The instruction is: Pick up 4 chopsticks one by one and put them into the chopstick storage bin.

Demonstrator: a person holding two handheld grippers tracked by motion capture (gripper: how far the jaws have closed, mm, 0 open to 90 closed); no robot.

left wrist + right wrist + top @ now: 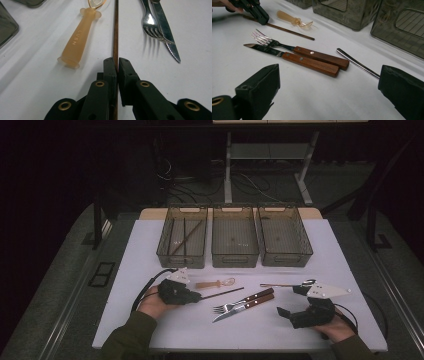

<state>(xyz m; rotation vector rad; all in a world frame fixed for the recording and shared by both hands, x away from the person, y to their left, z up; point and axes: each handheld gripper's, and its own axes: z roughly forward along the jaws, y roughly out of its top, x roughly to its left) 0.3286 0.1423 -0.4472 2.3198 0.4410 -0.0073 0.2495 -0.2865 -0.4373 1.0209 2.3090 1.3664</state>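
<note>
White tabletop under dim light, dark floor beyond, and three smoky mesh bins in a row at the far edge. The left gripper is pinching a single brown chopstick — jaws pressed tight on its near end while the stick is lying flat on the table, just left of the wood-handled fork and just beside the amber baby spoon. The grasp looks made, so this is the pick-up step of sorting cutlery. Next move, by my reckoning: lifting the stick level and carrying it to the left bin, far beyond the fork, where two sticks are already lying — keeping the long end clear of the rim. The right gripper is waiting with jaws spread wide, holding nothing, near the steak knife and a steel handle. Readable writing: "LUSN" embossed on the spoon's handle.
</note>
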